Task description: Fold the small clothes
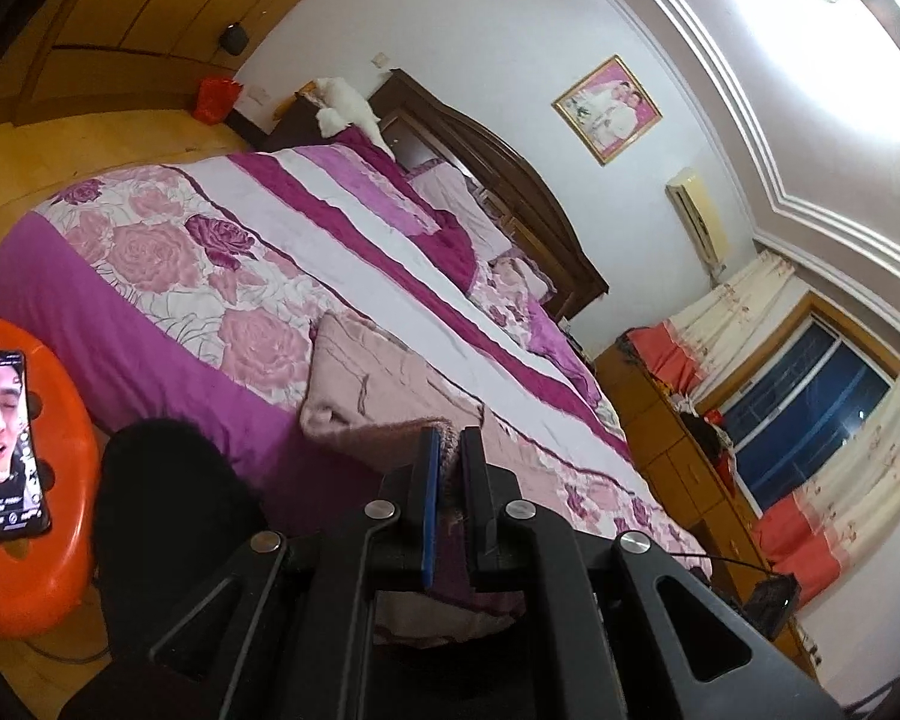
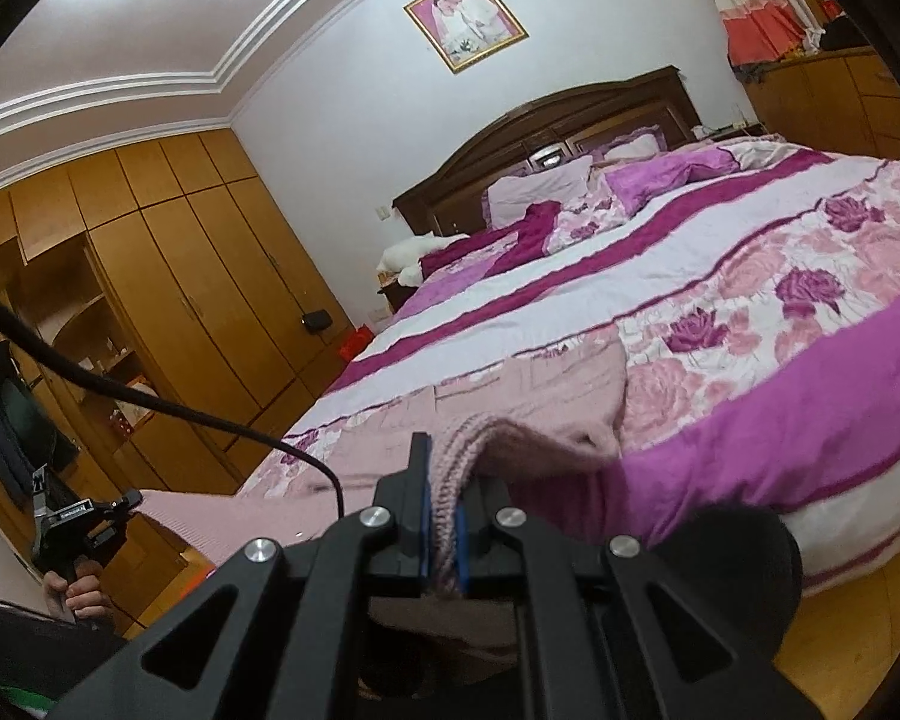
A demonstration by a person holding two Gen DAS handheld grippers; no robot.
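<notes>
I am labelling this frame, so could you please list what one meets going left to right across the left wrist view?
Phone on the orange stool → pink sweater on the bed → framed photo → air conditioner → window.

The pink sweater [image 1: 366, 384] is hidden below the left gripper [image 1: 448, 438] by its frame. In the right wrist view the sweater's hem passes behind the right gripper [image 2: 444, 456]. The phone [image 1: 3, 444] text is unreadable.

Left gripper [image 1: 448, 441] clamping pink knit garment [image 1: 360, 384], floral bed [image 1: 210, 252], phone [image 1: 6, 444]
</notes>
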